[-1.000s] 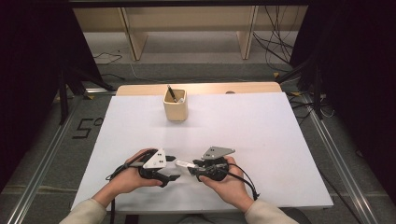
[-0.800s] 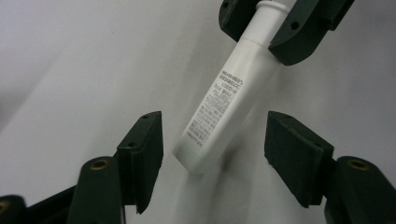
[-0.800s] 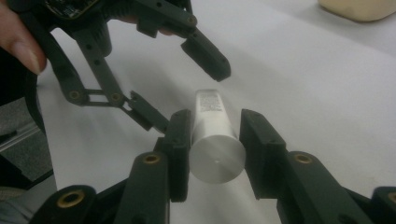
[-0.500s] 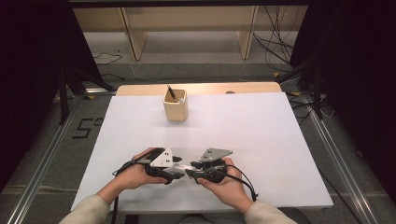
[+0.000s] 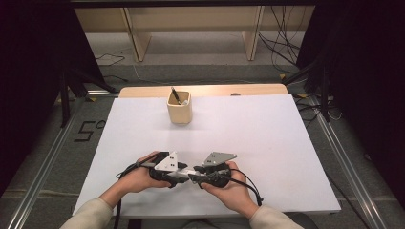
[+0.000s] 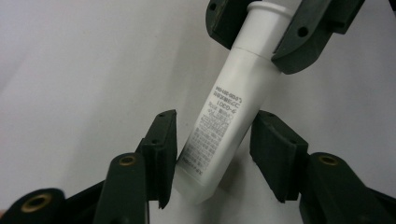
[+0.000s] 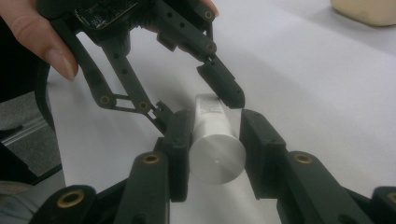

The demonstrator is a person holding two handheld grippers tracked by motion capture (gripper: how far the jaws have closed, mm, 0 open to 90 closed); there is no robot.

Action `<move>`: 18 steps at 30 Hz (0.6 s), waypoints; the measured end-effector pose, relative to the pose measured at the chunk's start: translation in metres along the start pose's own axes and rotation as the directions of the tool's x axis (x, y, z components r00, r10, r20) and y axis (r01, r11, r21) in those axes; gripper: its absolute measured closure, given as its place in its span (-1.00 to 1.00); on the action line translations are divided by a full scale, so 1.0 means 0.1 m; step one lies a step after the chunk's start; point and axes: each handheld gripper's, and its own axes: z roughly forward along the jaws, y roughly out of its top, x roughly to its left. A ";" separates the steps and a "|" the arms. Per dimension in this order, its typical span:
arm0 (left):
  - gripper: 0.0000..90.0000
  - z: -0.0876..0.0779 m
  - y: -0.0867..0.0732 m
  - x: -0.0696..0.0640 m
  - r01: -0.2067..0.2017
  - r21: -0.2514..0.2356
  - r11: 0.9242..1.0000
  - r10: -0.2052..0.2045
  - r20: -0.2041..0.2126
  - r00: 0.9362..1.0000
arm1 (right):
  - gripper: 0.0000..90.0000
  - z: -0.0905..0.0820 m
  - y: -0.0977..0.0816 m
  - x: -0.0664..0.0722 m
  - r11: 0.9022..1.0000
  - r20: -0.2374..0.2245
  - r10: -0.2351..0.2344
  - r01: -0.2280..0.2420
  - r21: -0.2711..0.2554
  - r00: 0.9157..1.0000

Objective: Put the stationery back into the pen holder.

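Near the table's (image 5: 286, 143) front edge, at about six o'clock in the high view, both hands meet over a white tube (image 6: 229, 116). Right gripper (image 7: 215, 140) has it by one end: its two pads press on the tube's sides, flat round end facing the camera, a firm clamp. Left gripper (image 6: 212, 149) comes in from nine o'clock, facing the right one, and its jaws have just been closing with the tube between them. In the left gripper view the left pad is right against the printed label, the right pad is just beside the tube with a sliver of gap, so no full grip there. The tube's narrower neck sits in the right gripper's jaws at twelve o'clock in that view. Tube lies roughly level, just above the white sheet. Far back, at twelve o'clock on the table, a beige cup (image 5: 179, 109) stands upright with a dark pen (image 5: 175, 95) leaning in it, well apart from the hands.
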 end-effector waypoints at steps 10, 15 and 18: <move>0.26 0.01 0.01 0.00 -0.043 0.009 0.999 0.043 0.008 0.999 | 0.46 0.00 0.01 -0.01 1.000 -0.008 -0.007 0.007 -0.003 1.000; 0.34 0.00 0.03 -0.02 -0.075 0.013 0.997 0.074 0.005 0.997 | 0.45 0.01 0.02 -0.03 1.000 -0.017 -0.007 0.007 -0.012 1.000; 0.40 0.00 0.05 -0.03 -0.086 0.009 0.996 0.086 0.015 0.996 | 0.44 0.00 0.03 -0.05 0.999 -0.013 -0.013 0.013 -0.043 1.000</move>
